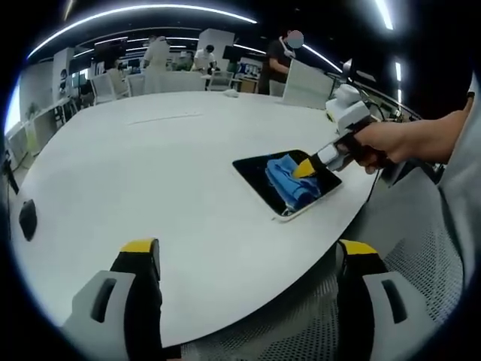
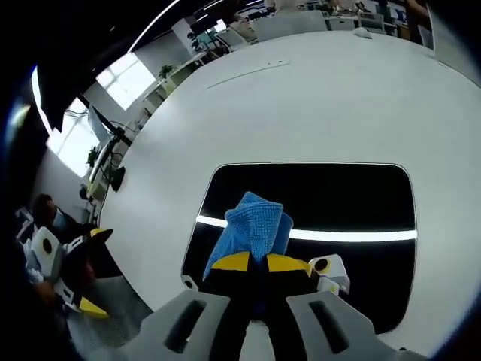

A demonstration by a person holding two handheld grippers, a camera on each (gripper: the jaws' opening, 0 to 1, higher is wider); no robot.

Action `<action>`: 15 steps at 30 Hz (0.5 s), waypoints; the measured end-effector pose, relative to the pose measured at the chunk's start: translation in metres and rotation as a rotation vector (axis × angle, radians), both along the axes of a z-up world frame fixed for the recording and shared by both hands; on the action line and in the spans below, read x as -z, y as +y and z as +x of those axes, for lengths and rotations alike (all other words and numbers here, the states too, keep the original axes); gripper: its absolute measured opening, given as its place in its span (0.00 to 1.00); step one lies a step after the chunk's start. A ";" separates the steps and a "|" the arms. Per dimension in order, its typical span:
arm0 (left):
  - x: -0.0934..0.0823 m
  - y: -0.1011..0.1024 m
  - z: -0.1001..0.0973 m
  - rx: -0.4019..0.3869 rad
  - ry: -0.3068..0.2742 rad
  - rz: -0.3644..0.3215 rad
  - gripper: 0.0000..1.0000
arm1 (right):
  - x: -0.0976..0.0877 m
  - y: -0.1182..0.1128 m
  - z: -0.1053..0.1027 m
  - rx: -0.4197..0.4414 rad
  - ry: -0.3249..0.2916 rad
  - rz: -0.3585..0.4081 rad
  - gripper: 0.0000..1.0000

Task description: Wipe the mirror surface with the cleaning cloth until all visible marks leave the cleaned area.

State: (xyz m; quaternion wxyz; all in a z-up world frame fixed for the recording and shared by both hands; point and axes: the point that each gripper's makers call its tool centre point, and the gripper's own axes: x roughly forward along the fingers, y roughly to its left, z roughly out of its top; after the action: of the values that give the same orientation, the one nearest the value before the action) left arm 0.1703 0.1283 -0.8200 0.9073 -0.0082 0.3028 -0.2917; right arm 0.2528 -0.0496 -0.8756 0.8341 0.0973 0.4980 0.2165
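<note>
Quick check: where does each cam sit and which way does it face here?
Left gripper view: rides the left gripper, held back at the white table's near edge, facing across it toward the mirror; own open jaws at the bottom, plus the person's hand on the right gripper.
Right gripper view: rides the right gripper, looking steeply down on the mirror; own jaws shut on the blue cloth.
Shared: mirror, cloth, table.

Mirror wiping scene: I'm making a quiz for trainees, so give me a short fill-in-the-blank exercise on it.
1. The right tongs are shut on a ____ cloth.
2. The cloth rests on the ____, which lies flat on the white table.
3. The left tongs are ____ and hold nothing.

Missing words: blue; mirror; open
</note>
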 end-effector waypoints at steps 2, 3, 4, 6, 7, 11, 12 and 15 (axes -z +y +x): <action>0.000 0.000 0.000 0.000 0.001 0.003 0.97 | -0.001 0.000 -0.003 0.001 0.001 0.002 0.00; 0.000 0.000 0.000 0.000 0.001 0.003 0.97 | -0.001 0.000 -0.005 0.000 0.002 0.003 0.00; -0.001 -0.001 0.000 0.000 0.001 0.003 0.96 | -0.001 0.001 -0.005 0.000 0.003 0.004 0.00; 0.000 0.000 0.000 -0.001 -0.001 0.005 0.96 | -0.001 0.001 -0.007 -0.001 0.004 0.008 0.00; 0.000 0.001 0.000 -0.001 -0.002 0.004 0.96 | 0.000 0.001 -0.008 -0.001 0.007 0.011 0.00; 0.000 0.001 0.001 -0.003 -0.003 0.006 0.96 | 0.001 0.002 -0.013 -0.003 0.012 0.018 0.00; 0.000 0.001 0.001 -0.003 -0.003 0.006 0.96 | 0.001 0.002 -0.014 -0.004 0.013 0.019 0.00; 0.000 0.001 0.001 -0.004 -0.003 0.006 0.95 | 0.001 0.003 -0.018 -0.004 0.027 0.027 0.00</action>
State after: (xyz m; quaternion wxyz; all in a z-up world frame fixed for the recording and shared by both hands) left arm 0.1708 0.1296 -0.8204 0.9083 -0.0054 0.3024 -0.2891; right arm 0.2349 -0.0469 -0.8768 0.8255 0.1104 0.5064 0.2234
